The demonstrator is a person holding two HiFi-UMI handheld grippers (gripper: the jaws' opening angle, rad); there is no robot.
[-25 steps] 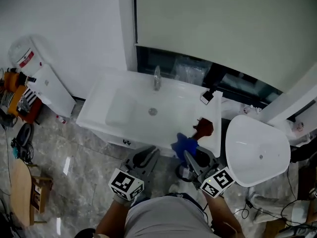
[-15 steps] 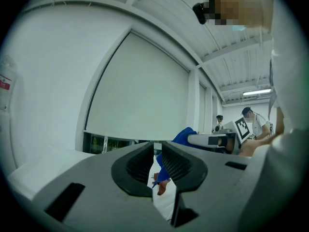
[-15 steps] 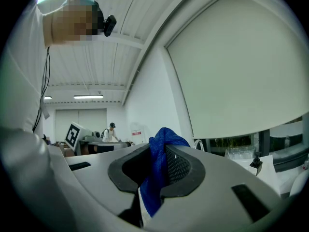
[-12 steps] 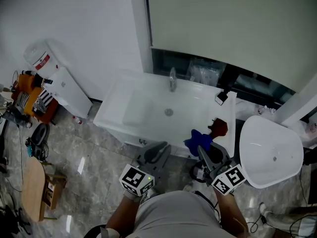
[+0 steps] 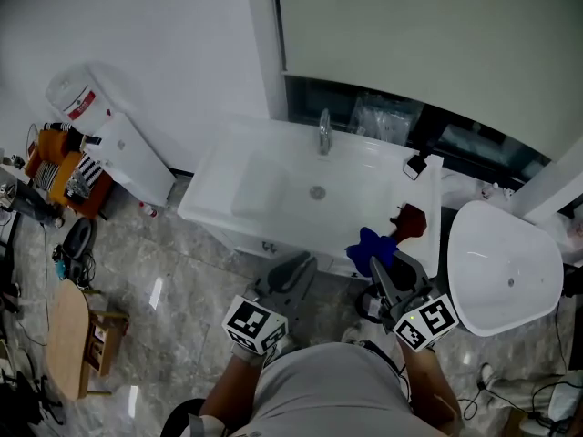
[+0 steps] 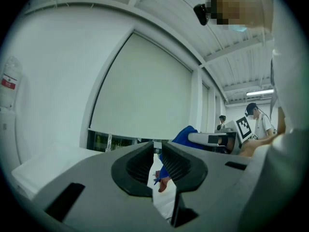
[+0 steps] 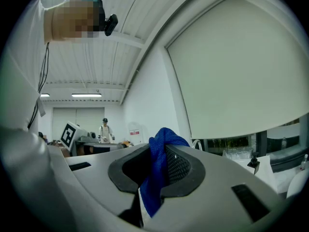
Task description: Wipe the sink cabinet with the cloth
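We are looking down at the big white sink cabinet (image 5: pixel 214 203). It is sitting a bit further right and higher in the head view than it was a second ago, and more of the grey floor (image 5: pixel 173 271) is showing on the left. We are thinking that only our head is moving. Both tools and the cloth are keeping almost the same spots against the sink, so we are guessing no real wiping is going on yet. The right tool (image 5: pixel 383 264) is hanging over the front edge of the cabinet, near its right end. It is squeezing the blue cloth (image 5: pixel 369 247) tight between its jaws, and the cloth is bunching up out of the top and drooping down below. The left tool (image 5: pixel 293 268) is waiting just in front of the cabinet, near the middle. Its jaws are pulled almost together, with only a thin crack between them, and they are holding nothing. A small dark red thing (image 5: pixel 410 218) is lying on the sink's right rim, just behind the cloth, and we cannot tell what it is. To start the job, we are still needing to bring the cloth down onto the cabinet and rub it along.
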